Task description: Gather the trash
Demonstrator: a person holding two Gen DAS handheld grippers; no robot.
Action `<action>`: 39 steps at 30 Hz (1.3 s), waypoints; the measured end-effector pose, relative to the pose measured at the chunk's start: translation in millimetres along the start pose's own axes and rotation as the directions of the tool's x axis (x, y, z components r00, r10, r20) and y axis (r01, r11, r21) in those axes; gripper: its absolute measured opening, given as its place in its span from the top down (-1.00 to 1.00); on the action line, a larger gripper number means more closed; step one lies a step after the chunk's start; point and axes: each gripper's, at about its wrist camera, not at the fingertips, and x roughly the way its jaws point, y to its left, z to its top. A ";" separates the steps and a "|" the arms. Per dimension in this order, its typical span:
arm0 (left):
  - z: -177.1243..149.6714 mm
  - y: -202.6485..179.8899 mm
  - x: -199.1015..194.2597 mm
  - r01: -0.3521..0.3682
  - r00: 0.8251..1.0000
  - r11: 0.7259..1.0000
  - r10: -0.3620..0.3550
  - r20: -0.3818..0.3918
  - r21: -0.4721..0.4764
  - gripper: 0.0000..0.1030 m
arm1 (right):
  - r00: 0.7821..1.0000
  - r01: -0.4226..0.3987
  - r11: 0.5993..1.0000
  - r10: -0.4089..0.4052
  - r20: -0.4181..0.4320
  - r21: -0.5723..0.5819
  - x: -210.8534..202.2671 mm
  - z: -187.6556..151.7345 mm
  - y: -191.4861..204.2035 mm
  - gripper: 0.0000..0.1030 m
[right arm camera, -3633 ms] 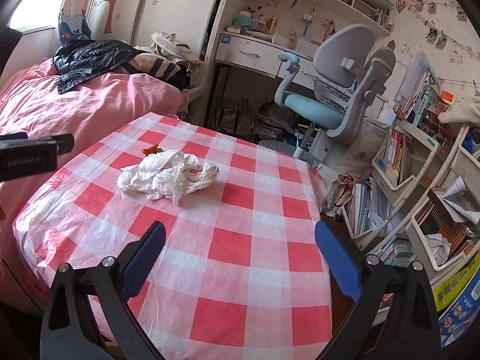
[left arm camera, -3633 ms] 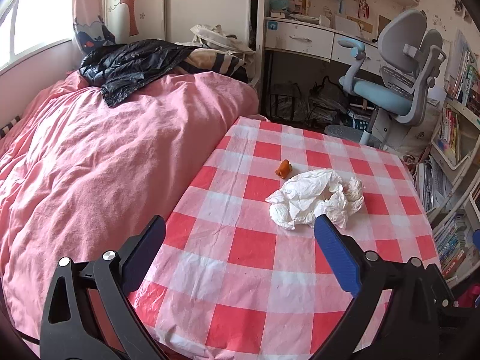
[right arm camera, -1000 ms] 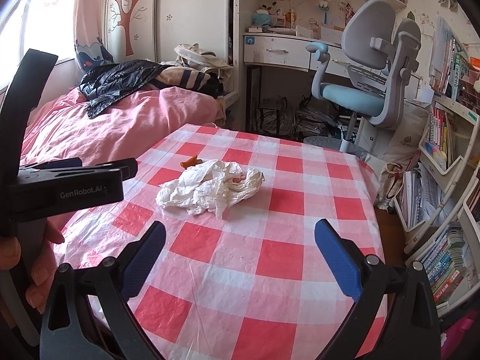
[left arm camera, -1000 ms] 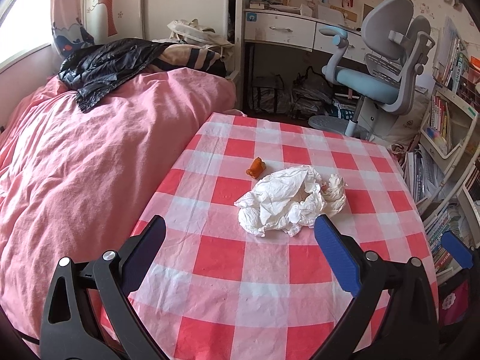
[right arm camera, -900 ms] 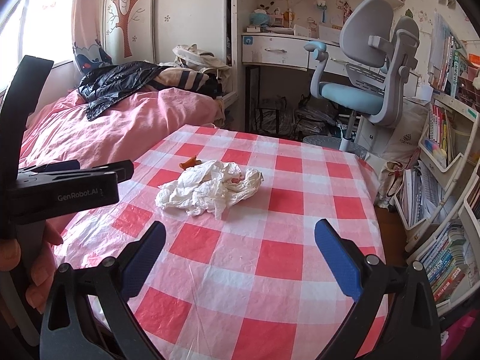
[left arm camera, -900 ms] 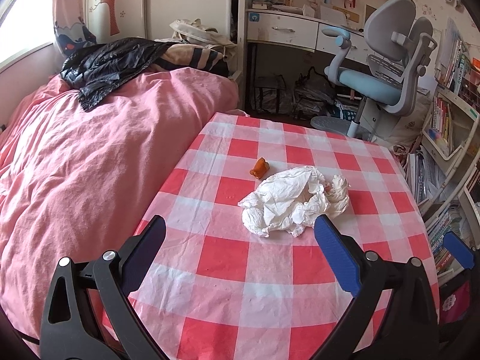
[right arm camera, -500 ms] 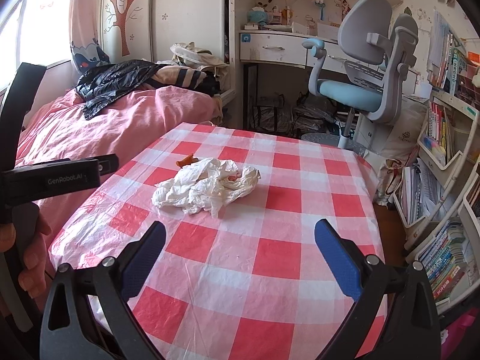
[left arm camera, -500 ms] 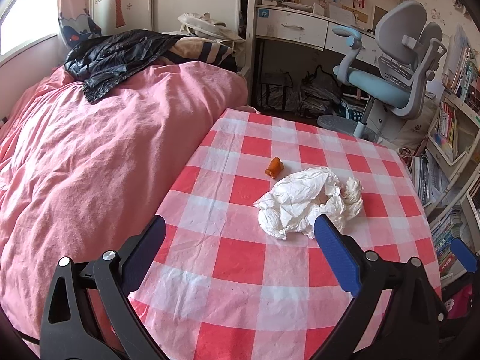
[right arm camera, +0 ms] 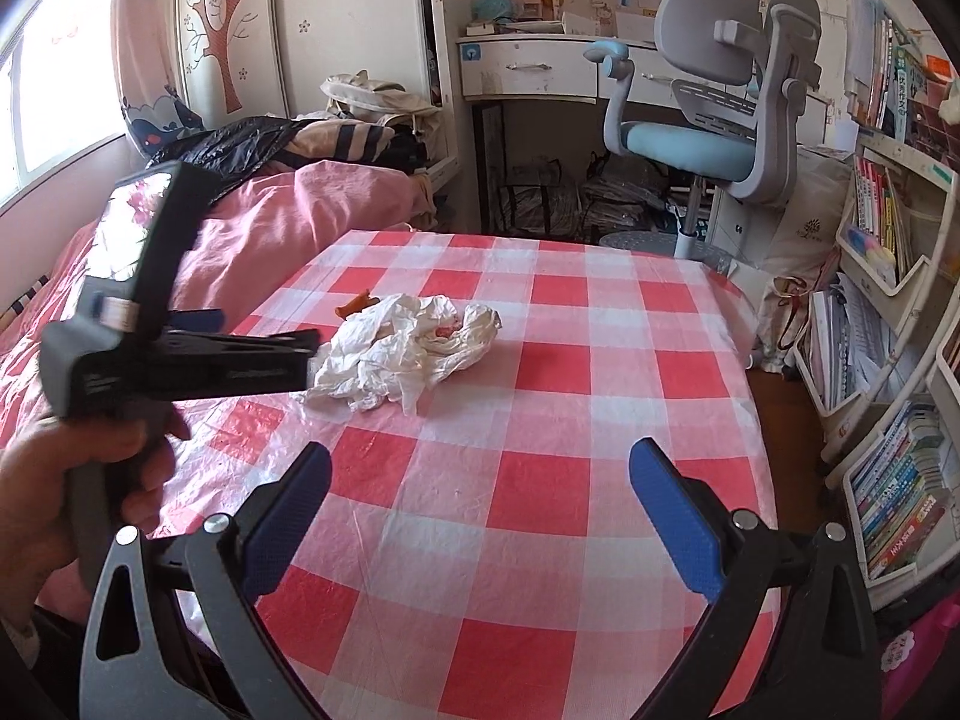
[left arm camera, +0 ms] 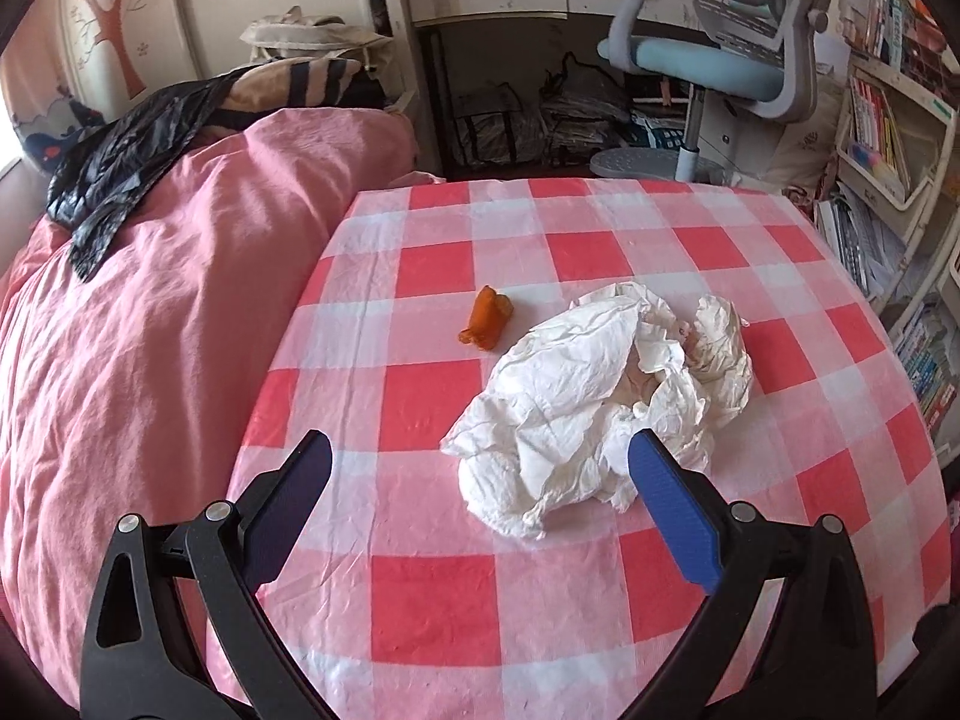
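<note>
The left tool (left arm camera: 477,474) has pushed in over the counter (left arm camera: 432,588) toward the crumpled white tissue wad (left arm camera: 600,408) — half a second ago its right finger only met the wad's near edge, now the blue pad overlaps it. From the right tool's (right arm camera: 480,492) side, the left one has swung in close — its tip just beside the wad.
</note>
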 end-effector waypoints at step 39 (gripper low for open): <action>-24.2 152.4 -86.2 0.313 0.948 0.800 -0.234 0.214 -0.512 0.95 | 0.958 -0.276 0.955 0.264 -0.111 -0.112 109.6 85.8 83.0 -0.39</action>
